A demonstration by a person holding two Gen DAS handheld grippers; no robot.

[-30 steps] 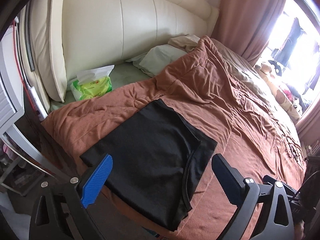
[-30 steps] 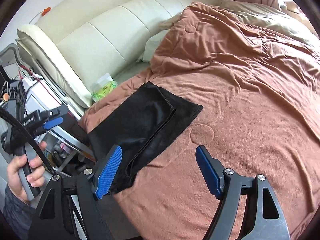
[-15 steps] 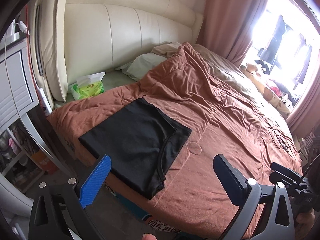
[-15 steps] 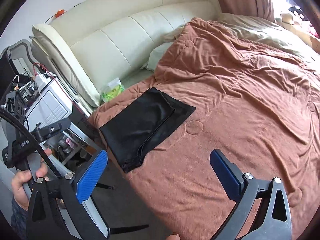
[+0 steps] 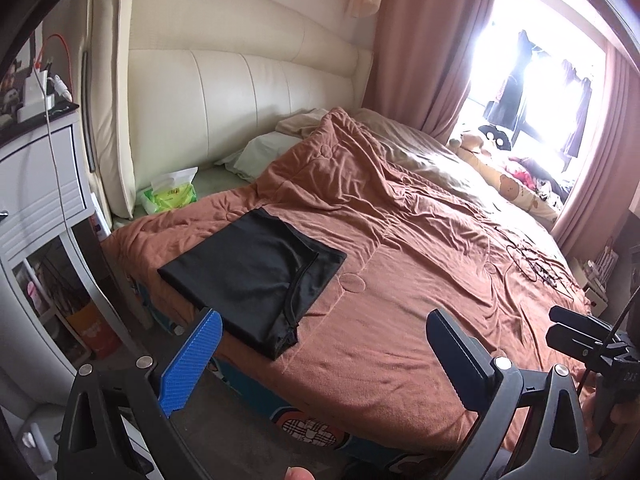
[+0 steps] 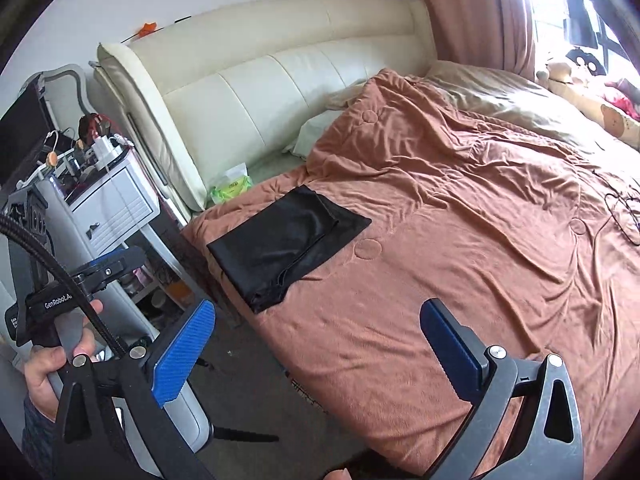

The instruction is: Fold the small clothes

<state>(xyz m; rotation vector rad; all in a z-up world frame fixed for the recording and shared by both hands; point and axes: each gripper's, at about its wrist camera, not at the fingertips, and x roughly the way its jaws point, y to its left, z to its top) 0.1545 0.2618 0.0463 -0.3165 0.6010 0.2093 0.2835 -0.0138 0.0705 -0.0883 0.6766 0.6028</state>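
Note:
A black garment [image 5: 256, 276] lies folded into a flat rectangle near the corner of the brown bedspread [image 5: 420, 280], by the bed's edge; in the right wrist view the same black garment [image 6: 288, 240] sits left of centre. My left gripper [image 5: 320, 324] is open, held well back from the bed with nothing between its blue pads. My right gripper [image 6: 316, 312] is also wide open and empty, raised above the bed's near edge. The left gripper's body shows in the right wrist view, held in a hand [image 6: 52, 360].
A cream padded headboard [image 5: 240, 92] backs the bed. A green tissue pack [image 5: 172, 194] lies by the pillow. A white nightstand [image 5: 36, 184] with cables stands left. A black cable [image 5: 528, 260] lies on the spread's right. Curtains and a bright window are far right.
Both grippers have pulled back and up from the folded garment, which now looks smaller and farther. The right gripper's jaws opened wider. The garment stays flat on the bed.

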